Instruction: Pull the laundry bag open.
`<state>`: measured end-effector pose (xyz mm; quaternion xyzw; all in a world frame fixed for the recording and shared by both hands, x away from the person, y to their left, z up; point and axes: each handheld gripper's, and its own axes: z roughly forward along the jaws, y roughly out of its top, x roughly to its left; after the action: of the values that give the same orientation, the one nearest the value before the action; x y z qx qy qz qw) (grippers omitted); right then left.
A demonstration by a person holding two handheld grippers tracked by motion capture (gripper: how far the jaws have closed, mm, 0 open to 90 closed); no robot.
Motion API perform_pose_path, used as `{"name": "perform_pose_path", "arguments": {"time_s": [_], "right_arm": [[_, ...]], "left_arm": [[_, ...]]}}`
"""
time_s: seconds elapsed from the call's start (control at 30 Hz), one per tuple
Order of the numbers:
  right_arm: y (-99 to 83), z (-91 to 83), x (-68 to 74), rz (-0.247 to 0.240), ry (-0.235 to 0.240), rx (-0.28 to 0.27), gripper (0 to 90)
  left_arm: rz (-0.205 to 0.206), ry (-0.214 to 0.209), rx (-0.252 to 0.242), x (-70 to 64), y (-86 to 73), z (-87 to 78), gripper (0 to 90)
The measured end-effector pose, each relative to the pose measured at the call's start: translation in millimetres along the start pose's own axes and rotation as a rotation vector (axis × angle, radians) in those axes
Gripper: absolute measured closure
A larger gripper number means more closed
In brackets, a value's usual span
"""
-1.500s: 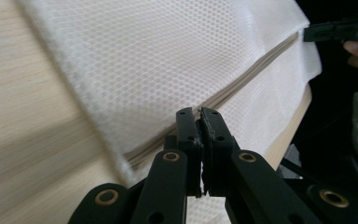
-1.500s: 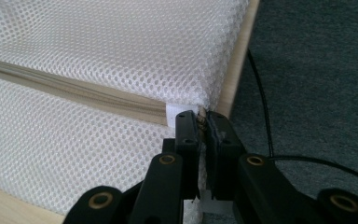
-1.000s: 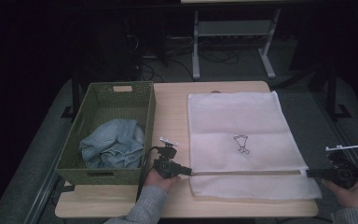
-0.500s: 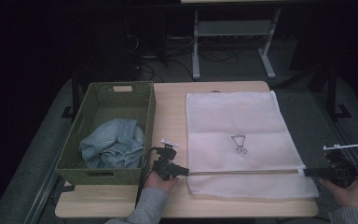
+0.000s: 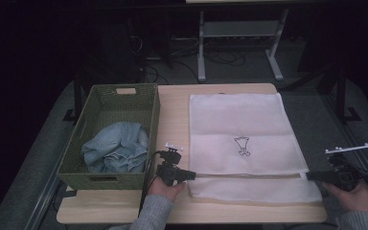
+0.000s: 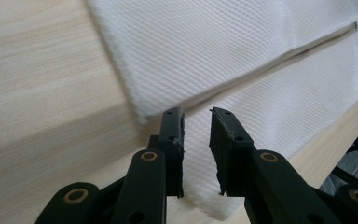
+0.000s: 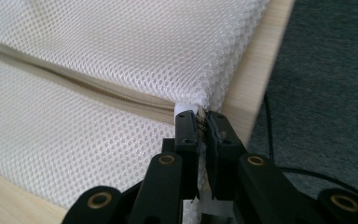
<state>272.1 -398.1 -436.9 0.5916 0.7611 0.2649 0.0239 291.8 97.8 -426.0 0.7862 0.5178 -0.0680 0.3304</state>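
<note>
White mesh bag (image 5: 242,139) spread flat over the right half of the table (image 5: 172,115), near edge folded back along a seam, small dark print near its middle. Lower right corner of bag pinched between nearly closed jaws of right gripper (image 7: 204,122), at the table's right edge. Left gripper (image 6: 196,116) parted to a narrow gap, poised over the bag's near left corner, nothing between the jaws. Green woven basket (image 5: 100,98) along the table's left edge, crumpled blue cloth (image 5: 115,153) lying inside, toward its near end.
</note>
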Motion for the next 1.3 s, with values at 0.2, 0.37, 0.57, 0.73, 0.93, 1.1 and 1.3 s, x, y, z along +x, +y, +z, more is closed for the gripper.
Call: {"name": "perform_pose_path", "arguments": {"time_s": [0.2, 0.37, 0.57, 0.73, 0.93, 1.1, 1.3], "right_arm": [[2.8, 4.9, 6.6, -0.044, 0.015, 0.005, 79.9], [3.7, 4.5, 9.8, -0.074, 0.002, -0.02, 70.4], [5.5, 2.7, 16.1, -0.115, 0.02, -0.042, 61.0], [9.1, 5.9, 26.1, -0.152, 0.019, -0.047, 57.2], [13.6, 4.6, 38.8, -0.187, 0.031, -0.071, 53.7], [18.2, 7.5, 49.5, -0.213, 0.046, -0.079, 50.0], [23.3, 10.3, 65.2, -0.262, 0.063, -0.089, 48.2]], "left_arm": [[0.0, -0.016, -0.003, 0.9, -1.4, -0.5, 73.9], [0.005, -0.043, -0.01, 0.2, -1.2, 0.8, 73.2], [0.006, -0.077, -0.026, 2.0, -0.5, 0.4, 71.7], [0.006, -0.114, -0.035, 3.4, -0.9, 0.6, 70.3], [0.008, -0.154, -0.045, 4.9, 0.5, 0.6, 68.2], [0.015, -0.178, -0.061, 5.3, 1.4, -0.5, 66.1], [0.03, -0.195, -0.068, 2.1, 0.3, -2.2, 61.7]]}}
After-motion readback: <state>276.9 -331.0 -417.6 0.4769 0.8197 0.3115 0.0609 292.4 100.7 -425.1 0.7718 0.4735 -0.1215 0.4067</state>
